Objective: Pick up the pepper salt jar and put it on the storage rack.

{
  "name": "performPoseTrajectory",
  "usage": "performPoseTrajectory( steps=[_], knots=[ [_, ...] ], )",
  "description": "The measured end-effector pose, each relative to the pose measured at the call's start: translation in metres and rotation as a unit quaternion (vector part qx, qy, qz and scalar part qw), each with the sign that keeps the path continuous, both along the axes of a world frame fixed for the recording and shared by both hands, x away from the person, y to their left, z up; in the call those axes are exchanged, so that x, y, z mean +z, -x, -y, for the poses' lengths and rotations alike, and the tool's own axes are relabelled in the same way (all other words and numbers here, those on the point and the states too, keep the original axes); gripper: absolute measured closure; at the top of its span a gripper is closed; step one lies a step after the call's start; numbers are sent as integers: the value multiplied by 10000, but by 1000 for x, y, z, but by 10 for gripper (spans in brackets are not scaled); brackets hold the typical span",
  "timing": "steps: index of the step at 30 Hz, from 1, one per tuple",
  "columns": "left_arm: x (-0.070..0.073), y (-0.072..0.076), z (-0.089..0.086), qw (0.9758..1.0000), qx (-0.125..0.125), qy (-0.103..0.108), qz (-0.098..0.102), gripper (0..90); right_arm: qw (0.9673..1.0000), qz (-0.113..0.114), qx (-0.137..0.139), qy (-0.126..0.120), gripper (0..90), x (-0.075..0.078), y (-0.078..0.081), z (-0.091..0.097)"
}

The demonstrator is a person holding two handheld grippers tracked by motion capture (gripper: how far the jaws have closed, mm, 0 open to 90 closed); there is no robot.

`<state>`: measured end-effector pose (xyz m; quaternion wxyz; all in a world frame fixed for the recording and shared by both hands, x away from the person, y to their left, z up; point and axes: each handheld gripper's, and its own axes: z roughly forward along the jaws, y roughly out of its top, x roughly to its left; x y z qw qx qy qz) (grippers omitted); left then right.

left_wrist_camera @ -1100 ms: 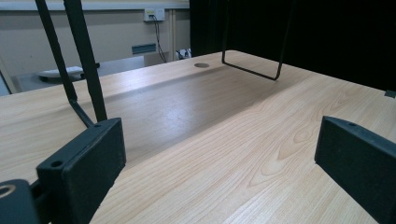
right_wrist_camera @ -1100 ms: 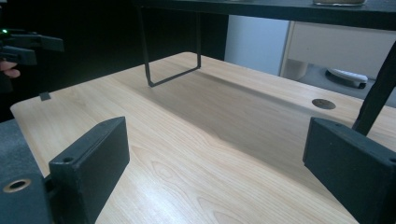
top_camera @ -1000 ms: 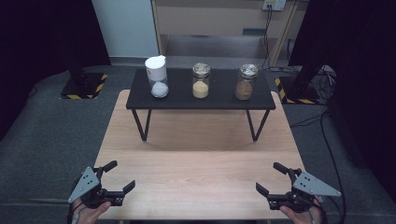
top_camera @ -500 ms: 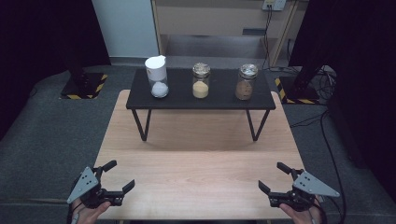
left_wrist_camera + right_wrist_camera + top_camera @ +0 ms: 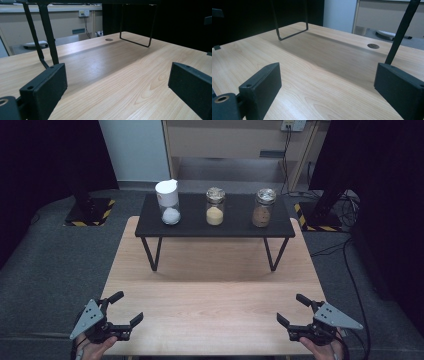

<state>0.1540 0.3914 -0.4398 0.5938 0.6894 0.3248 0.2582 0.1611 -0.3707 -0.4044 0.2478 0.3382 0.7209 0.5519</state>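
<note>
Jars (image 5: pixel 215 207) top the black stand in the high view; gripper views show both grippers' fingers (image 5: pixel 45 87) (image 5: pixel 262 82) released over bare wood.

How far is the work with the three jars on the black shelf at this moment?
Nothing looks done: the white-powder jar, yellow jar and brown jar stand untouched on the black shelf. In hand: nothing; the left gripper and right gripper rest at the table's near edge, jaws open and empty. Reaching and handling the jars remains.
</note>
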Motion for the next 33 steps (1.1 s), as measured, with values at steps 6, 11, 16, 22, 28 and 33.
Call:
performPoseTrajectory(
  steps=[6, 11, 16, 22, 28, 33],
  knots=[
    [-1, -1, 0, 10000, -21, 25, 12, 11, 10000, -20, 15, -45, 82, -2, -1, 1],
    [-1, -1, 0, 10000, -23, 22, 8, 11, 10000, -26, 30, -44, 82, -1, -1, 1],
    [0, -1, 0, 10000, -36, 6, 5, 11, 10000, -29, 27, -24, 83, -1, -1, 1],
    [0, -1, 0, 10000, -40, 3, 3, 12, 10000, -33, 17, -29, 83, -1, -1, 1],
    [0, -1, 0, 10000, -47, -20, -2, 12, 10000, -23, 8, -15, 83, -1, -1, 0],
    [1, -1, 1, 10000, -44, -38, -3, 12, 10000, -27, 8, -9, 83, -1, -1, 0]
  ],
)
